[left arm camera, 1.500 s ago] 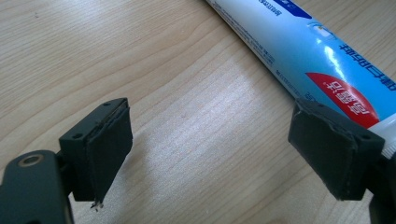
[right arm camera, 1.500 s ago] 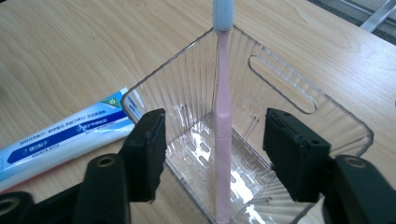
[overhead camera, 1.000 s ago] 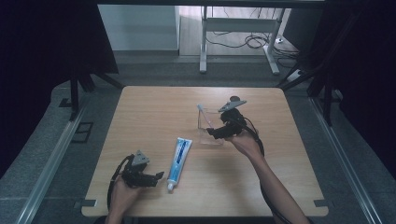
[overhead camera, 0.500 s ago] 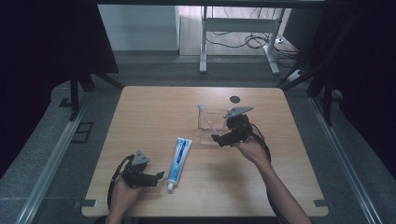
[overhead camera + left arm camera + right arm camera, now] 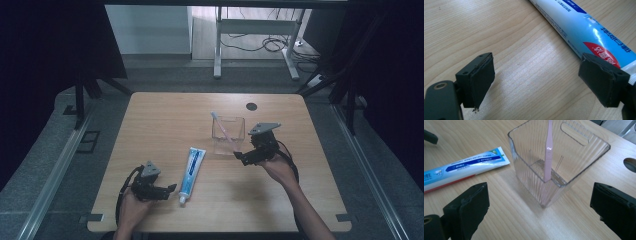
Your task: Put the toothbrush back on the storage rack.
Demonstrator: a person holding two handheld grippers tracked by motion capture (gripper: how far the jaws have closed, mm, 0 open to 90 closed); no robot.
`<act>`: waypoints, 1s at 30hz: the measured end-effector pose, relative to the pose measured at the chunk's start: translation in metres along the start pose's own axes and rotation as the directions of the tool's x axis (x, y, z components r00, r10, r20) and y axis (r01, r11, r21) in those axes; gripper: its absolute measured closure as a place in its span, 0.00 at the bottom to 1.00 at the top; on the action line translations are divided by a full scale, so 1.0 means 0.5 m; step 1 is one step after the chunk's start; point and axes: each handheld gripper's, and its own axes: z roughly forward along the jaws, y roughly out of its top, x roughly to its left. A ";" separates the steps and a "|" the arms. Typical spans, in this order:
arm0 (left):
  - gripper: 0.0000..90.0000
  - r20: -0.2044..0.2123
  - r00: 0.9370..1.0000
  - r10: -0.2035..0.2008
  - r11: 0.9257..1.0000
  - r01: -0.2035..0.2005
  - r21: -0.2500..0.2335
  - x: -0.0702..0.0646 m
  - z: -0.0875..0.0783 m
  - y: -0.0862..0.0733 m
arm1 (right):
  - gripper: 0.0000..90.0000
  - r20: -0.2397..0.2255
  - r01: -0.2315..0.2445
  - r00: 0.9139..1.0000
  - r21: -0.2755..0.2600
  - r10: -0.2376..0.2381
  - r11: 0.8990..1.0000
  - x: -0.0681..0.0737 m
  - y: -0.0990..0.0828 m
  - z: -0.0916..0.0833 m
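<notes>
A clear ribbed plastic container (image 5: 228, 136) stands right of the table's middle, and a pink toothbrush (image 5: 221, 129) leans upright inside it. A blue and white toothpaste tube (image 5: 191, 167) lies flat to its front left. My right gripper (image 5: 240, 157) is just right of the container, pointing at it. Its jaws have just been opening and stand wide with nothing between them. In the right gripper view the container (image 5: 564, 155) and the toothbrush (image 5: 548, 152) sit beyond the right gripper (image 5: 542, 195). My left gripper (image 5: 169, 189) rests open beside the tube's cap end. In the left gripper view the tube (image 5: 584, 27) lies past the right jaw.
A round dark hole (image 5: 251, 106) is set in the wooden table (image 5: 165, 125) near its far edge. Beyond the table a metal desk frame (image 5: 218, 45) stands on the floor with cables around it. Black curtains hang on both sides.
My right gripper has drawn back from the container toward the table's near side, with its jaws wider. The toothbrush stays in the container. My left gripper and the tube have not moved.
</notes>
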 end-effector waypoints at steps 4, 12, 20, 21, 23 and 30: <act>0.15 -0.001 1.000 0.001 1.000 -0.001 0.001 -0.001 0.001 0.000 | 0.03 -0.001 0.000 1.000 0.000 0.000 1.000 -0.002 -0.011 -0.007; 0.15 -0.007 1.000 0.018 1.000 -0.018 0.005 -0.002 0.002 0.000 | 0.03 0.000 -0.019 1.000 -0.006 0.019 1.000 -0.003 -0.043 -0.029; 0.15 -0.008 1.000 0.020 1.000 -0.020 0.001 -0.002 0.001 0.000 | 0.03 0.002 -0.031 1.000 -0.012 0.031 0.999 0.003 -0.075 -0.049; 0.15 -0.008 1.000 0.017 1.000 -0.017 0.000 -0.002 0.001 0.000 | 0.02 0.011 -0.026 1.000 -0.008 0.026 1.000 0.005 -0.084 -0.053; 0.15 -0.007 1.000 0.024 1.000 -0.024 -0.001 -0.001 0.001 0.000 | 0.02 0.017 -0.027 0.999 -0.005 0.027 1.000 0.007 -0.087 -0.054; 0.15 -0.006 1.000 0.013 1.000 -0.013 -0.007 -0.003 0.000 0.000 | 0.02 0.027 -0.032 0.999 -0.003 0.032 0.999 0.017 -0.120 -0.060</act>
